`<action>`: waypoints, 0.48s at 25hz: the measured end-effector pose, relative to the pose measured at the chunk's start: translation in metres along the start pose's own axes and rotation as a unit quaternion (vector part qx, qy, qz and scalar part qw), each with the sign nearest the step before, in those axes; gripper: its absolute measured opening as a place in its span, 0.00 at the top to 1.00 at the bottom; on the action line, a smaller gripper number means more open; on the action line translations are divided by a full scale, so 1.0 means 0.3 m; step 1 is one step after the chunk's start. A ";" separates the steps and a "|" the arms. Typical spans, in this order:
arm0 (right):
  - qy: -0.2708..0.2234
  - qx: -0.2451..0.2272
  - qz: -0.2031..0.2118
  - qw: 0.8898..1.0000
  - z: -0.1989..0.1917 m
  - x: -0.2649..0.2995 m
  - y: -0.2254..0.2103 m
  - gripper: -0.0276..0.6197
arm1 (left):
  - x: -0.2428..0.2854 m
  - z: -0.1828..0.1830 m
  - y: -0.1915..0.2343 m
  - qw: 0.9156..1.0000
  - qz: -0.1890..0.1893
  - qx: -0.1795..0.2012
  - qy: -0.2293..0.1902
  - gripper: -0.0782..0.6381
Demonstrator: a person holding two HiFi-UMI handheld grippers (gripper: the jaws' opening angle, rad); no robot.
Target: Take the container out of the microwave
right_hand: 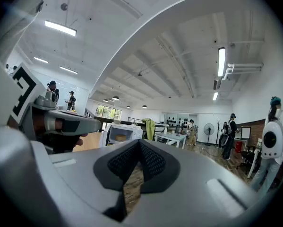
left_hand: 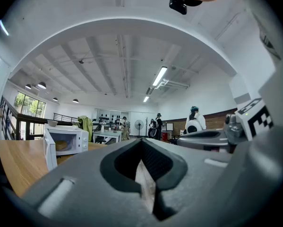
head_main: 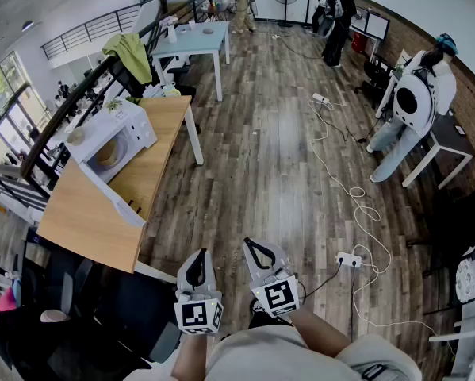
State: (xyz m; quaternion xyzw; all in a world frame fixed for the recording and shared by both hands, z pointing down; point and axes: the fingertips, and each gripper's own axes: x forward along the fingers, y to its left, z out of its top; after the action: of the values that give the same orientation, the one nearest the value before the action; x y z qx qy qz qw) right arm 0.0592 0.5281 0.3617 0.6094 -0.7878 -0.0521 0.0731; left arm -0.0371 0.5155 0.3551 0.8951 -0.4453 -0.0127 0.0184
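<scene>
The left gripper [head_main: 198, 262] and the right gripper [head_main: 259, 254] are held level, side by side, at the near edge of the scene above the wooden floor [head_main: 277, 157]. The left gripper's jaws are closed together with nothing between them. The right gripper's jaws are likewise closed and empty.

The microwave [head_main: 114, 137] stands on the far end of the wooden bench [head_main: 82, 221], at the left, well apart from both grippers. Its door [head_main: 116, 198] hangs open. The container [head_main: 106, 154], tan in colour, sits inside the microwave cavity. A green cloth [head_main: 132, 54] hangs beyond the microwave, and a white table [head_main: 191, 40] stands farther off.
</scene>
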 end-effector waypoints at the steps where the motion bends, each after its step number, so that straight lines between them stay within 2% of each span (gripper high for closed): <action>1: 0.003 -0.007 0.002 1.000 0.000 -0.004 0.001 0.94 | -0.003 -0.003 0.000 1.000 0.000 -0.002 0.000 0.89; 3: 0.006 -0.014 0.004 1.000 -0.002 -0.009 0.003 0.94 | -0.008 -0.010 0.001 1.000 0.000 -0.005 0.001 0.89; 7: 0.004 0.006 0.000 1.000 -0.023 -0.006 0.011 0.94 | -0.013 -0.031 0.006 1.000 0.001 -0.005 0.009 0.89; 10: 0.005 0.001 0.010 1.000 -0.022 0.005 0.009 0.94 | 0.001 -0.038 0.000 1.000 -0.001 -0.005 0.013 0.89; 12: -0.002 0.015 0.014 1.000 -0.025 0.014 0.002 0.94 | 0.014 -0.042 -0.006 1.000 -0.001 -0.005 0.015 0.89</action>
State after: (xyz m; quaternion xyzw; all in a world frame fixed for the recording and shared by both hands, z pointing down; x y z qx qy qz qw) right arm 0.0591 0.5242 0.3695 0.5994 -0.7970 -0.0402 0.0629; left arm -0.0326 0.5134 0.3674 0.8955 -0.4441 -0.0016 0.0295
